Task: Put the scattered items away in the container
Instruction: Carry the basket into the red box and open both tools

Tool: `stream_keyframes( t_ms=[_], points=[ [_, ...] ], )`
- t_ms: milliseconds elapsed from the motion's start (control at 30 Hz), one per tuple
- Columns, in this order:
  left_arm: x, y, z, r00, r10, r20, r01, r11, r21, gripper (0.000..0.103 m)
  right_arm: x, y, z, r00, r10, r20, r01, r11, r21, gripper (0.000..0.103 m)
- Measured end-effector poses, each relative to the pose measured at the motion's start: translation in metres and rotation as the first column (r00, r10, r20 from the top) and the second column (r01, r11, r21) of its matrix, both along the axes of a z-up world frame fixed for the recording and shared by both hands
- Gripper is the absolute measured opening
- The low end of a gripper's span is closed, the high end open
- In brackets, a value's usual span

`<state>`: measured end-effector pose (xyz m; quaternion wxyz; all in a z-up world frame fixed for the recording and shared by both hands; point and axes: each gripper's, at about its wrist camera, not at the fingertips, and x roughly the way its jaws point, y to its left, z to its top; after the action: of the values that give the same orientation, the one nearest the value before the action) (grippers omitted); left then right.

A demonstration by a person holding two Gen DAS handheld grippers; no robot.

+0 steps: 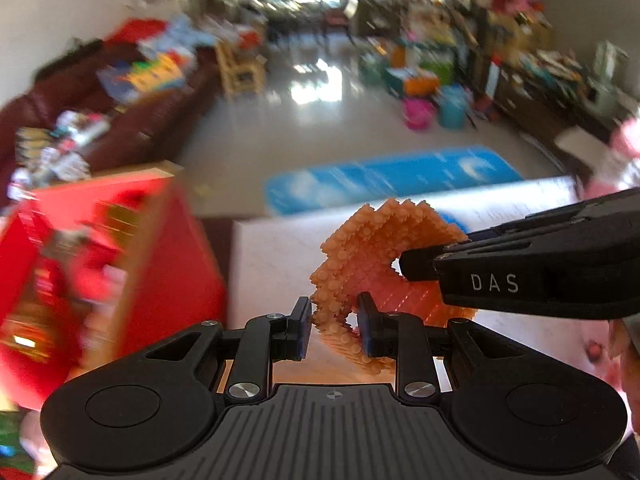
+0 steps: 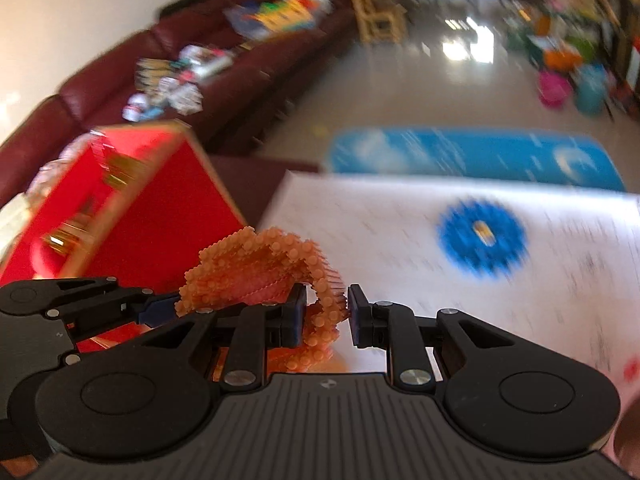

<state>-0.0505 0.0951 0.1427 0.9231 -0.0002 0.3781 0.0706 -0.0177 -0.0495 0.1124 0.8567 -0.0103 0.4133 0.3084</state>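
Note:
An orange studded silicone mat (image 1: 360,264), curled into a loop, is held in the air between both grippers. My left gripper (image 1: 335,326) is shut on its near lower edge. My right gripper (image 2: 327,314) is shut on the other end of the mat (image 2: 276,268); it shows in the left wrist view (image 1: 416,266) reaching in from the right. The left gripper shows in the right wrist view (image 2: 160,308) at the left. A red open box (image 1: 132,248) stands to the left, also in the right wrist view (image 2: 132,208).
A white table (image 2: 420,240) lies below with a blue studded disc (image 2: 482,234) on it. Beyond are a blue floor mat (image 1: 392,180), a dark red sofa (image 2: 120,88) with scattered items, and cluttered shelves at the far right. Both views are motion-blurred.

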Motion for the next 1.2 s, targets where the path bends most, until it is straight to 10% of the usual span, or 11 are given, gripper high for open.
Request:
stream_keyframes(
  t_ms=[433,467,567,1200],
  points=[
    [-0.041,0.171,0.064,0.93,0.347,0.121,-0.349,0.937,-0.012,0.022,-0.006,0.196,0.081,0.93,0.317,0.184,-0.325,0.946,0.009,0.026],
    [-0.04,0.183,0.063,0.923,0.367,0.114,-0.367,0.93,-0.015,0.044,-0.005,0.207,0.082,0.926,0.328,0.188,-0.337,0.942,0.014,0.031],
    [-0.046,0.204,0.061,0.894,0.433,0.112,-0.435,0.901,-0.011,0.082,-0.005,0.231,0.086,0.925,0.298,0.235,-0.307,0.952,0.002,0.096],
    [-0.047,0.196,0.027,0.881,0.467,0.079,-0.465,0.884,-0.052,0.099,-0.014,0.21,0.071,0.93,0.327,0.167,-0.324,0.945,-0.044,0.095]
  ],
)
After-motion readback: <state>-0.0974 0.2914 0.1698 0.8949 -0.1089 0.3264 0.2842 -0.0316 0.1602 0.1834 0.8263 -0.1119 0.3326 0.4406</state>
